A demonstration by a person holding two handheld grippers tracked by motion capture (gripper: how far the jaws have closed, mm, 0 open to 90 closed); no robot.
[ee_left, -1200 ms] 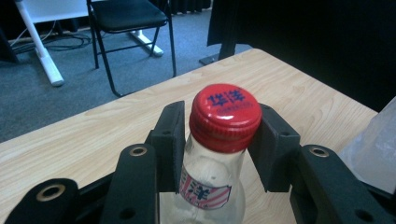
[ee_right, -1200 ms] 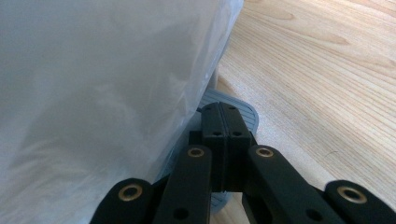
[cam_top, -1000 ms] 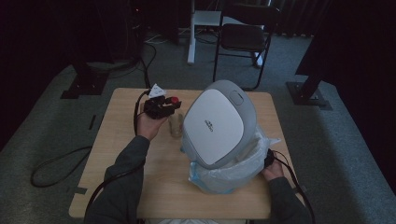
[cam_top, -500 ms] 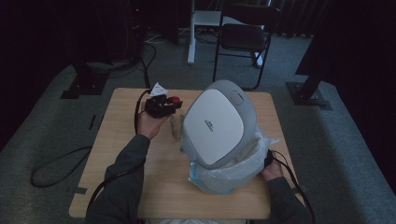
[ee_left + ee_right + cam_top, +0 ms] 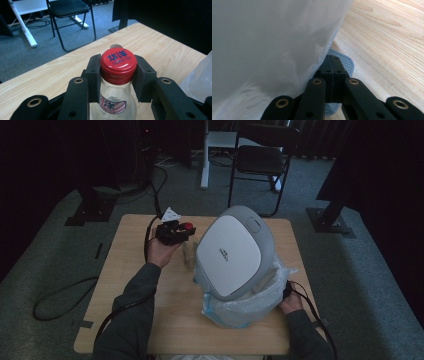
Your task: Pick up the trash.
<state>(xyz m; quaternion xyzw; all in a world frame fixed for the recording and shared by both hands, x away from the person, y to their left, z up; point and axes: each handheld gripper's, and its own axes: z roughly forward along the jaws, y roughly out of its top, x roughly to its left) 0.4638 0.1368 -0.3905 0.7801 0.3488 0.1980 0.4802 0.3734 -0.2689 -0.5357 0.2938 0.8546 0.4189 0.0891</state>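
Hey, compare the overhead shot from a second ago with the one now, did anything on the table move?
Nothing visibly changed. The left gripper stays clamped around the red-capped bottle beside the open-lidded bin, and the right gripper stays shut, pressing the grey pedal at the bin's base.

Bottle point(image 5: 117, 100) base cut off; bin point(image 5: 235, 257) hiding right hand-held gripper point(image 5: 333, 75).

Left claw point(image 5: 186, 231) with red-capped bottle point(image 5: 117, 82) edged slightly toward bin lid point(image 5: 235, 252).
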